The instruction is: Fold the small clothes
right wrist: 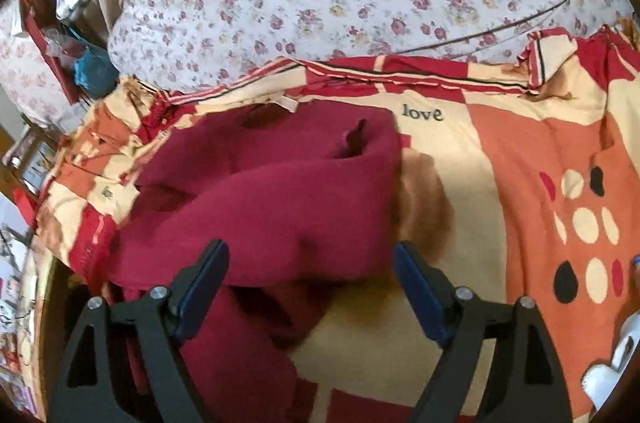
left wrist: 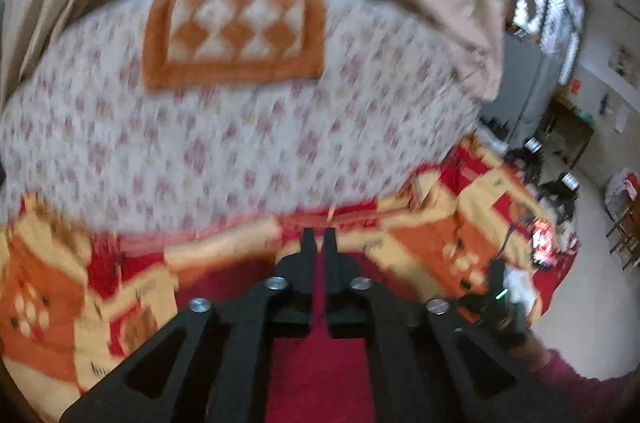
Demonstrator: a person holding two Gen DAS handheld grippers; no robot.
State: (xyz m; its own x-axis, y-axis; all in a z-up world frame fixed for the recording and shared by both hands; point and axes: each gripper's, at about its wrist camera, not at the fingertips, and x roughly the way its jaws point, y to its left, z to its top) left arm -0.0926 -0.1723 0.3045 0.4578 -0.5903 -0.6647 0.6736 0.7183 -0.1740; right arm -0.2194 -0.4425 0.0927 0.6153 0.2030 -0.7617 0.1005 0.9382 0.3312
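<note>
We see the dark red garment (right wrist: 272,191) bunched on the bed's patterned sheet (right wrist: 520,159), just beyond and left of our wide-apart right gripper (right wrist: 312,263), while our left gripper (left wrist: 319,243), jaws together, hangs above its near edge.

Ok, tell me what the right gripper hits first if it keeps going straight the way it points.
Most likely the dark red garment. The right gripper stands open just above its folded edge, which lies between the fingers on the patterned bedspread. Depth is hard to judge through the fisheye.
</note>
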